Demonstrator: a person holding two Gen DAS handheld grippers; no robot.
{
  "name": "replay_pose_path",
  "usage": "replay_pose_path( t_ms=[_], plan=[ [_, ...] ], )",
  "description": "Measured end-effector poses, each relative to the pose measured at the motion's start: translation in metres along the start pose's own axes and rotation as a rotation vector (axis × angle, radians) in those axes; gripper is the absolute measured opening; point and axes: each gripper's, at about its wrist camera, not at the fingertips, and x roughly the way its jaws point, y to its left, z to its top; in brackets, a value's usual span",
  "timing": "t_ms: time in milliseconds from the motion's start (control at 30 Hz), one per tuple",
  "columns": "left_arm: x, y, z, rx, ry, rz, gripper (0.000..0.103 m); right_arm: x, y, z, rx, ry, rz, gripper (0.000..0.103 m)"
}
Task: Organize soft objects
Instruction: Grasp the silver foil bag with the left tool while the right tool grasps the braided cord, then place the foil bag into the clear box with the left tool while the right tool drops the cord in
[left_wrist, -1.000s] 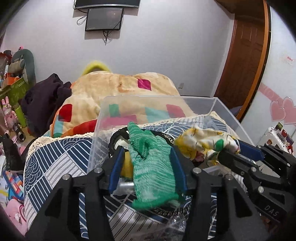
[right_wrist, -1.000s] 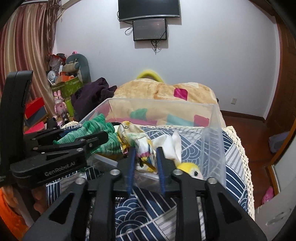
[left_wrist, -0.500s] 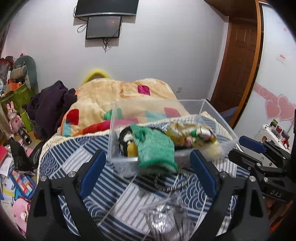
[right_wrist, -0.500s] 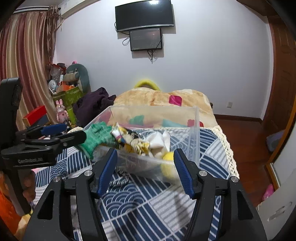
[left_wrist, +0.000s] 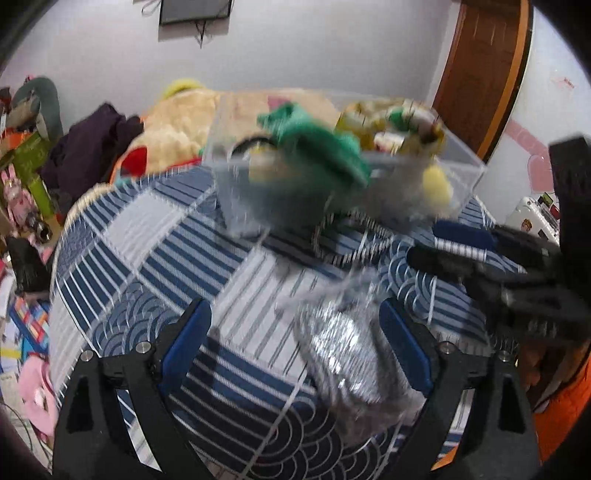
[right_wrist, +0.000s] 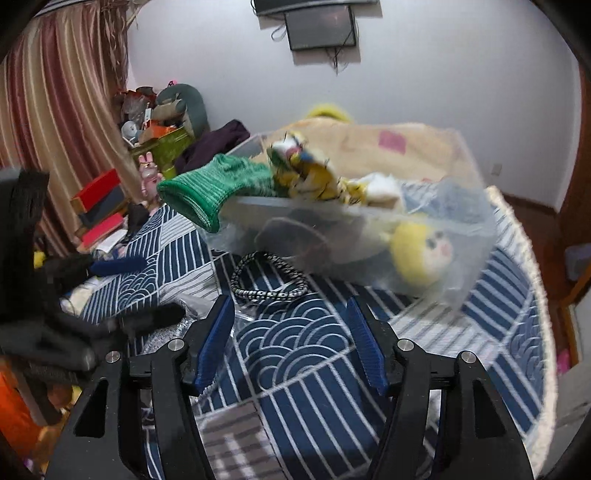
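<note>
A clear plastic bin (left_wrist: 236, 206) (right_wrist: 476, 236) stands on the blue patterned bedspread. A green knit glove (left_wrist: 325, 147) (right_wrist: 207, 188) hangs over its near rim. A yellow patterned cloth (left_wrist: 399, 122) (right_wrist: 314, 177) and a yellow plush toy (left_wrist: 437, 184) (right_wrist: 421, 254) lie inside. My left gripper (left_wrist: 295, 343) is open and empty, with a silvery plastic bag (left_wrist: 343, 354) on the bed between its fingers. My right gripper (right_wrist: 290, 343) is open and empty, short of a black-and-white braided cord (right_wrist: 266, 280) that lies in front of the bin.
A beige blanket with coloured squares (left_wrist: 173, 129) and dark clothes (left_wrist: 88, 147) lie behind the bin. Toys and boxes (right_wrist: 155, 125) crowd the left by the curtain. A wooden door (left_wrist: 480, 66) is at the right. The bed's lace edge (right_wrist: 535, 280) drops to the floor.
Both grippers let go of the glove and the cloth in the bin, opened wide and pulled back and down toward the bedspread. The view is blurred from motion.
</note>
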Motion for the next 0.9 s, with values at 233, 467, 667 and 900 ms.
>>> replay_pose_path(
  t_ms=[233,467,667,900],
  plan=[
    [0.005,0.008,-0.013,-0.061,0.025,-0.048,0.093,0.025,0.012,0.006,-0.003,0.060,-0.006,0.059],
    [0.011,-0.004,-0.017,-0.041,0.020,-0.071,0.087,0.032,0.021,0.004,-0.071,0.095,-0.046,0.027],
    [0.008,-0.021,-0.020,-0.017,0.010,-0.122,0.059,0.014,0.005,-0.005,-0.058,0.071,-0.063,0.014],
    [-0.001,-0.031,-0.016,0.001,0.001,-0.177,0.026,-0.023,-0.009,-0.009,-0.012,-0.006,-0.062,0.014]
  ],
)
